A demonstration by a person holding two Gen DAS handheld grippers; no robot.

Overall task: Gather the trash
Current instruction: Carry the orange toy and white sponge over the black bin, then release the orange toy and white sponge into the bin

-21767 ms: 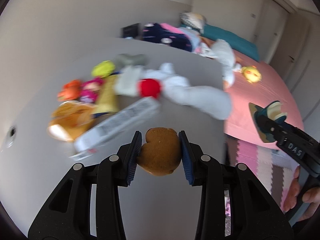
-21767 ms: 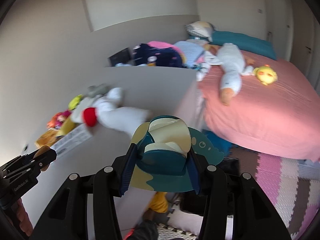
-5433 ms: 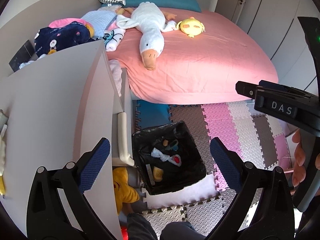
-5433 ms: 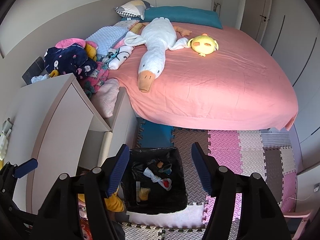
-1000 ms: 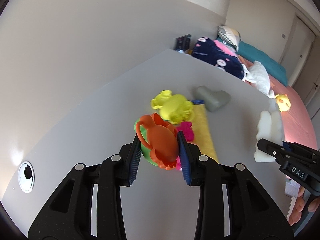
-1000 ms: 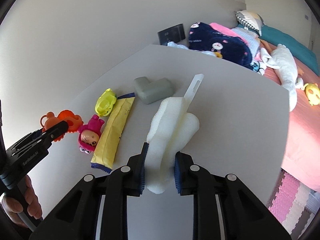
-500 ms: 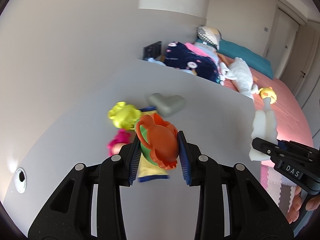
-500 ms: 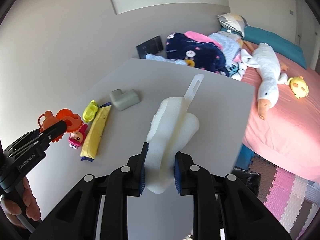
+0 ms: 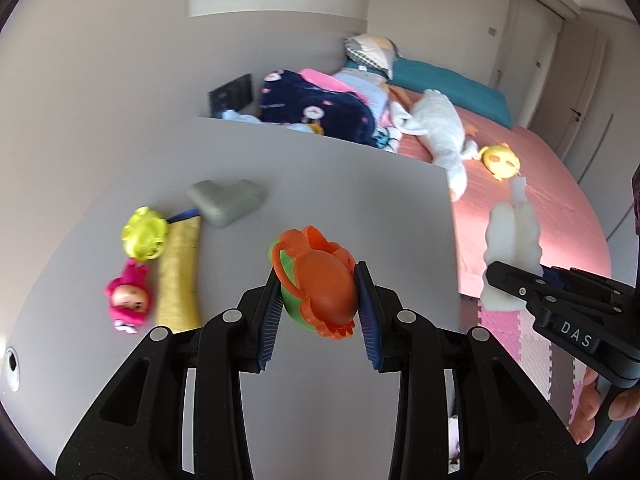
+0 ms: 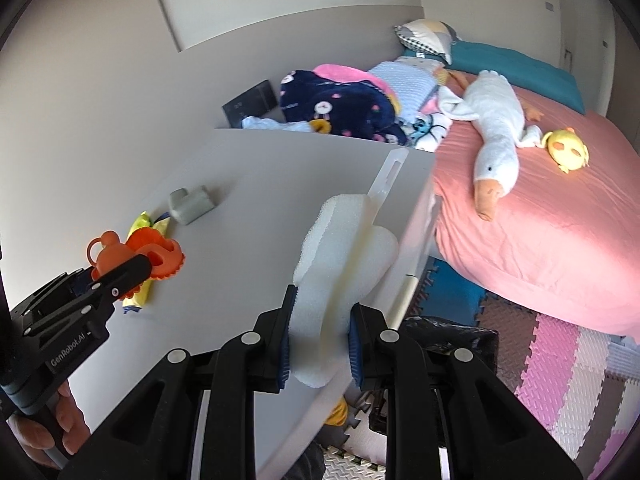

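Observation:
My left gripper (image 9: 318,316) is shut on an orange and green plastic toy (image 9: 320,280), held above the grey tabletop (image 9: 320,184); the same toy (image 10: 140,258) shows at the left of the right wrist view. My right gripper (image 10: 320,344) is shut on a white foam sponge with a plastic handle (image 10: 344,256), held over the table's right edge; the sponge (image 9: 512,248) also shows in the left wrist view. A black-lined trash bin (image 10: 452,340) stands on the floor below the table edge, mostly hidden behind my right fingers.
On the table lie a grey corner piece (image 9: 226,200), a yellow packet (image 9: 180,272), a yellow-green toy (image 9: 145,238) and a pink doll (image 9: 130,304). A pink bed (image 10: 560,216) with a white plush goose (image 10: 496,136) lies to the right, foam floor mats (image 10: 560,368) below.
Both grippers have moved right across the table with their loads, away from the toys on the left. The table's right edge, the bed and the bin have come into view.

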